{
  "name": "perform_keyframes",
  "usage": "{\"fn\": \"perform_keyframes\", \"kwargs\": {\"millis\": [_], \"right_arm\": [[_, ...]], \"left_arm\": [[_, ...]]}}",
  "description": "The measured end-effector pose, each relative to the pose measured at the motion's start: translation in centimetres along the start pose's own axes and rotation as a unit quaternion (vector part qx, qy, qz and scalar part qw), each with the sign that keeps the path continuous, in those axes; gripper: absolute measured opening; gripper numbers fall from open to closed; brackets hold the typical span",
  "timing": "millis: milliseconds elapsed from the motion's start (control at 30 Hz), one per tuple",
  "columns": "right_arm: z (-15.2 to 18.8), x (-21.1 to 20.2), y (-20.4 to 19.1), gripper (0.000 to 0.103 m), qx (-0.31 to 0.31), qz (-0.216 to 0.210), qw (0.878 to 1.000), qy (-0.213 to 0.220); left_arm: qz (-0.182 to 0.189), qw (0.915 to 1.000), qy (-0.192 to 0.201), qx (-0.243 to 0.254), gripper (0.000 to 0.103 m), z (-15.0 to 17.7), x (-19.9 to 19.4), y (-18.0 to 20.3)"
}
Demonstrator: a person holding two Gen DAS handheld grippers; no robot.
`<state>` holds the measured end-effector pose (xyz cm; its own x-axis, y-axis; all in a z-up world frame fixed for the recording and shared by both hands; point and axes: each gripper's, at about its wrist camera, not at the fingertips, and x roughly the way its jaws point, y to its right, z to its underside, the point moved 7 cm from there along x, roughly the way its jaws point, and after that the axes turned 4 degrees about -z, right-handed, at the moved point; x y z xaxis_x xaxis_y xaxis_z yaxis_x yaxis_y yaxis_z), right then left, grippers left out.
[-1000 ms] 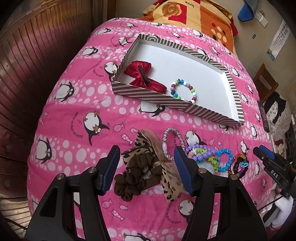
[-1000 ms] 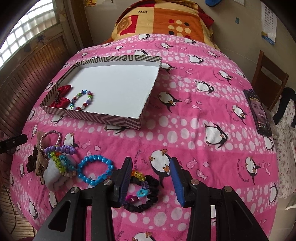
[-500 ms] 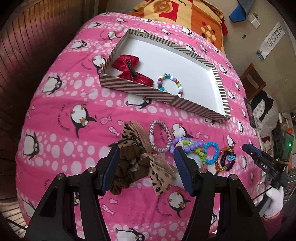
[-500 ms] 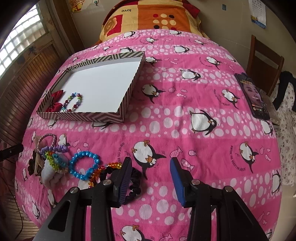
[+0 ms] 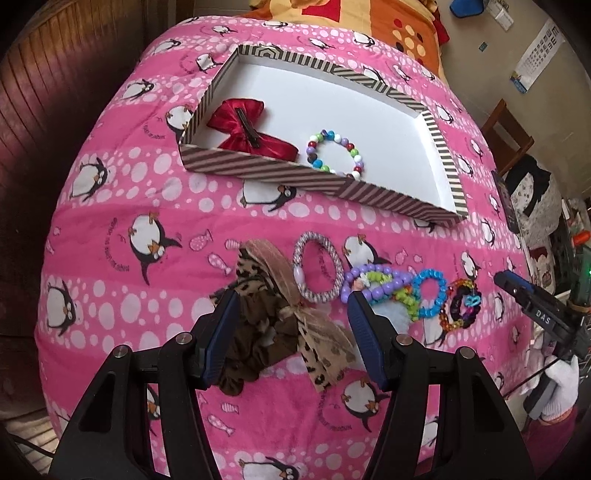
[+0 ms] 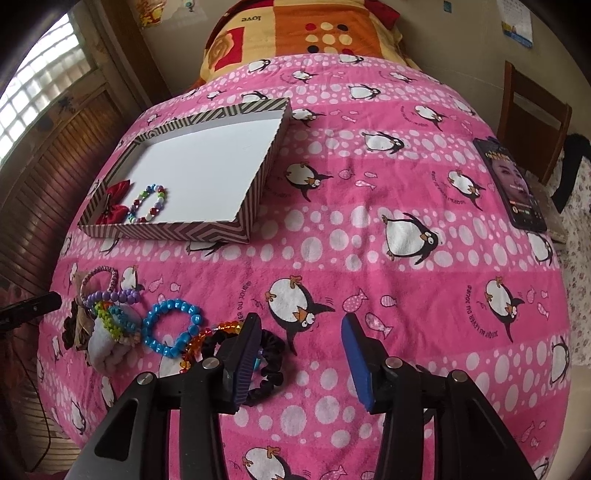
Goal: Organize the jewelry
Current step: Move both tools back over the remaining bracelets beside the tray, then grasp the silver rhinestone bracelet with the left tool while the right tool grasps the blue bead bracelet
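A striped box [image 5: 258, 170] [image 6: 166, 230] on the pink penguin blanket holds a red bow [image 5: 251, 129] and a multicoloured bead bracelet [image 5: 336, 153]. In front of it lie a leopard bow on a brown scrunchie [image 5: 280, 325], a pink-and-white hair tie [image 5: 317, 271], a purple bead bracelet [image 5: 373, 280], a blue bead bracelet [image 5: 430, 291] [image 6: 171, 328] and a black scrunchie with charms [image 5: 463, 308] [image 6: 271, 354]. My left gripper [image 5: 291, 293] hangs open over the leopard bow. My right gripper [image 6: 301, 317] is open over bare blanket, and the black scrunchie lies by its left finger.
A phone [image 6: 509, 184] lies at the blanket's right edge, with a wooden chair [image 6: 532, 107] beyond it. An orange pillow [image 6: 306, 33] sits at the head of the bed. Wooden panelling runs along the left side.
The right gripper has shifted right: the black scrunchie was between its fingers and now lies beside the left finger. The left gripper has tilted slightly over the leopard bow.
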<state>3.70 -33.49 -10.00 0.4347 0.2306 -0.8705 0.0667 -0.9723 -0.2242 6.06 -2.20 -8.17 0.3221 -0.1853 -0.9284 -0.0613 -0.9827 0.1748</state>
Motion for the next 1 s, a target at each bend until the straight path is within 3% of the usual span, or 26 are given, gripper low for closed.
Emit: {"fn": "perform_keyframes", "kwargs": {"millis": [400, 800, 1000], "right_arm": [[1.6, 1.4, -0.7, 0.043, -0.036, -0.007, 0.999, -0.034], [1.2, 0.9, -1.5, 0.043, -0.051, -0.025, 0.998, -0.031], [0.8, 0.6, -4.6, 0.04, -0.066, -0.087, 0.994, -0.029]], "left_arm": [[-0.019, 0.9995, -0.001, 0.027, 0.06, -2.2, 1.4, 0.6], [-0.029, 0.9982, -0.024, 0.047, 0.06, -2.9, 3.8, 1.8], [-0.033, 0.9977, -0.027, 0.052, 0.06, -3.3, 4.8, 2.3]]}}
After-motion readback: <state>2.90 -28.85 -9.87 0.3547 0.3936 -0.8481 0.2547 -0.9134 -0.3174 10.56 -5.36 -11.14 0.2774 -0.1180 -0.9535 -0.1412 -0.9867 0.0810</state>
